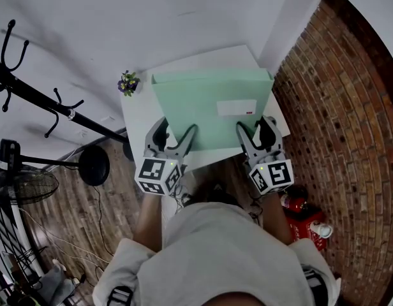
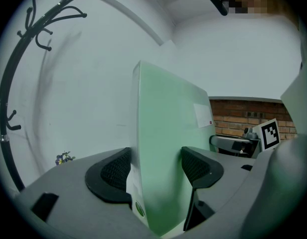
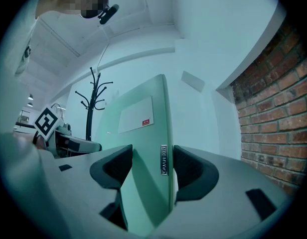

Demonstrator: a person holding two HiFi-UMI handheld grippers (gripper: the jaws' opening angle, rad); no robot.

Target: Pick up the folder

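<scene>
Shows the folder, pale green, at the middle of the head view, held over a small white table by its near edge. Looks lifted off the top, judging by how it overhangs the table's near side. Cannot tell whether the far edge is free. Bears a white label toward 3 o'clock on its upper face.

At 7 o'clock of the folder, finds the left gripper clenched on the near left part of that edge. In the left gripper view, puts one of the pads on each face of the folder, no gap showing. At 5 o'clock, finds the right gripper clamped the same way, biting beside a small metal tag on the edge.

Probably takes two grips, set well apart, because so wide and thin a thing would droop or swing from one corner. Probably takes the near edge because only there is there a lip to bite.

Further out, places a little bunch of flowers at 10 o'clock on the table corner. Sets a black coat rack at 9 o'clock, a brick wall at 3 o'clock and a red fire extinguisher at 5 o'clock on the floor.
</scene>
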